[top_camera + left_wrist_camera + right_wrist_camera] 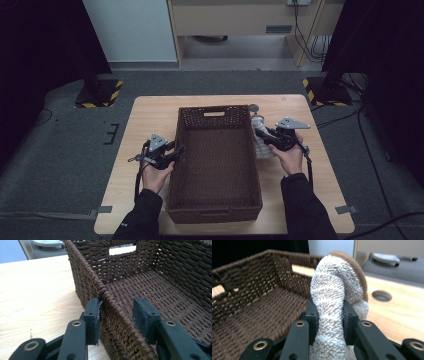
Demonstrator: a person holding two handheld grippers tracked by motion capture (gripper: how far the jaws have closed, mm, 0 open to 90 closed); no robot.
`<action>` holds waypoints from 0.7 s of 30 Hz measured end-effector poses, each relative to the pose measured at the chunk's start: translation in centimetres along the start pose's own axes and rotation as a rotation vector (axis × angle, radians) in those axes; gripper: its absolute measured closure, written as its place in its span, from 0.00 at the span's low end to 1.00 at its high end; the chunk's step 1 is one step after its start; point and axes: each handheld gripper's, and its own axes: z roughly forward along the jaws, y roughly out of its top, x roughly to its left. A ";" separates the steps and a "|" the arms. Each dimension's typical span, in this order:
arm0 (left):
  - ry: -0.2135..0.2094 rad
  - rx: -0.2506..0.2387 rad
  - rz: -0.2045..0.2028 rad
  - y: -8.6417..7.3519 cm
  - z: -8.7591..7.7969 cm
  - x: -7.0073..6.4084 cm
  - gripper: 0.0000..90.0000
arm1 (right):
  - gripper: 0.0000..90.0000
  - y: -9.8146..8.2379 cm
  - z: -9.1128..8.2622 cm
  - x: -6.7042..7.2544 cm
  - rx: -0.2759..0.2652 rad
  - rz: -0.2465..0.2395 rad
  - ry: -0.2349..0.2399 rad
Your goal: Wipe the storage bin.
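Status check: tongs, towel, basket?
Right tongs shut on the towel, beside the basket rim. Left tongs straddle the basket's left wall, outer pad touching, inner pad off. Basket empty, nothing in the way.

Dark brown woven basket, cream fuzzy towel, pale wood table.

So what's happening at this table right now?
A person works two handheld grippers around a brown wicker basket on a wooden table. The right gripper is shut on a bunched beige towel, held up beside the basket's right wall. The left gripper straddles the left rim, one pad touching outside, the other apart.
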 end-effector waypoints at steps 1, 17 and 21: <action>-0.001 0.000 -0.001 0.0 0.0 0.0 0.63 | 0.81 -0.4 0.2 0.0 0.014 0.002 -0.002; -0.002 0.001 -0.009 0.0 0.0 0.0 0.63 | 0.81 -2.0 0.3 0.0 0.055 0.011 -0.006; -0.001 0.001 -0.009 0.0 0.0 0.0 0.63 | 0.81 -0.5 -1.5 0.6 -0.009 -0.002 0.020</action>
